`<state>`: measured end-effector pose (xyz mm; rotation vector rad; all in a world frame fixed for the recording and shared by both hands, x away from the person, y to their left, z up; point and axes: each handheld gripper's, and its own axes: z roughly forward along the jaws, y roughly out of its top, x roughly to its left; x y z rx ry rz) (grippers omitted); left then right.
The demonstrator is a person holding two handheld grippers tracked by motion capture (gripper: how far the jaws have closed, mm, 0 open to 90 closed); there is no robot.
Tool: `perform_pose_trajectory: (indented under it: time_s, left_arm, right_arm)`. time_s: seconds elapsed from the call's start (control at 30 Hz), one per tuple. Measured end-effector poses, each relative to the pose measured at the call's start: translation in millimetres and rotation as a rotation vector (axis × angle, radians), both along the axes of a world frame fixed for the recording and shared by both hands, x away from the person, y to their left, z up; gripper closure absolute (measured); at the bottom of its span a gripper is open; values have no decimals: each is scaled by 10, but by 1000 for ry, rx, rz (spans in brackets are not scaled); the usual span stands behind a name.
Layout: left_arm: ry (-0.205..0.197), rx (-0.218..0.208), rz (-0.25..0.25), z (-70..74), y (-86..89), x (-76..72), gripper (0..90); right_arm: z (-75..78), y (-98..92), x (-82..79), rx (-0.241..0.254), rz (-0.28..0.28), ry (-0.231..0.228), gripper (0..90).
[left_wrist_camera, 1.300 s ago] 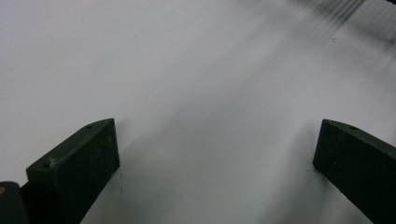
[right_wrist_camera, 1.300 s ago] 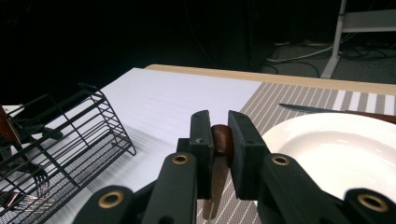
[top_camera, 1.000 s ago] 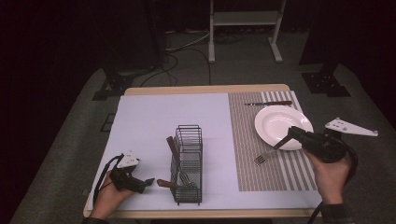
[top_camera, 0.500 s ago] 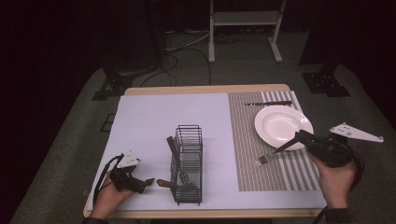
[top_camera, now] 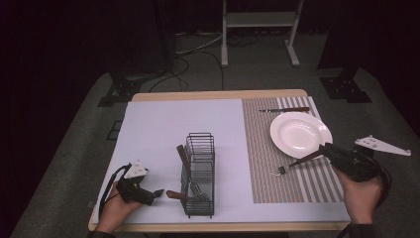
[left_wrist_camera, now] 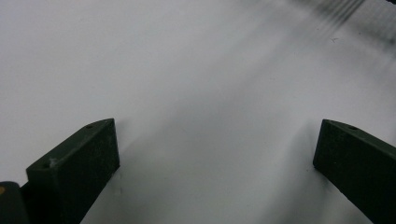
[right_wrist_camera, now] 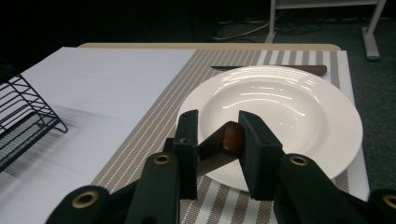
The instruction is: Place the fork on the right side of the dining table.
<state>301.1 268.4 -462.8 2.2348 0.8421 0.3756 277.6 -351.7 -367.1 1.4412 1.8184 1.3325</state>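
Resting between right claw jaws — fork handle

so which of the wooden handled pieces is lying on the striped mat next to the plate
The fork, just below the plate, handle end between the right tongs, which have just been opening. The knife lies beyond the plate; the others sit at the wire rack.

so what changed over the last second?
The right tongs carried the fork down onto the striped mat beside the plate; their jaws have just been opening, handle between them. The left tongs, rack and knife stayed put.
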Motion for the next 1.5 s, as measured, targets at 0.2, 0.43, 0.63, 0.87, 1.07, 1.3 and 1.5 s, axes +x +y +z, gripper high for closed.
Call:
perform_pose_trajectory:
  time_s: [0.2, 0.43, 0.63, 0.87, 1.07, 1.3, 1.5]
  left_arm:
    - [0, 0, 0, 0, 0, 0, 0]
    - [-2, 3, -2, 1, 2, 2, 0]
    - [-1, 2, -2, 0, 1, 1, 0]
    - [-2, 2, -2, 0, 1, 2, 0]
    - [-1, 2, -2, 0, 1, 2, 0]
    - [-2, 2, -2, 1, 1, 2, 0]
    - [-2, 2, -2, 0, 1, 1, 0]
  right_arm:
    - [-54, -37, -9, -11, -22, 16, 661]
    - [-110, -70, -20, -29, -42, 36, 633]
    - [-176, -82, -20, -52, -56, 64, 598]
    - [-223, -99, -20, -64, -69, 83, 572]
    - [-277, -136, -16, -61, -86, 116, 554]
    - [-339, -177, -4, -58, -94, 140, 534]
    - [-405, -210, 15, -63, -109, 164, 513]
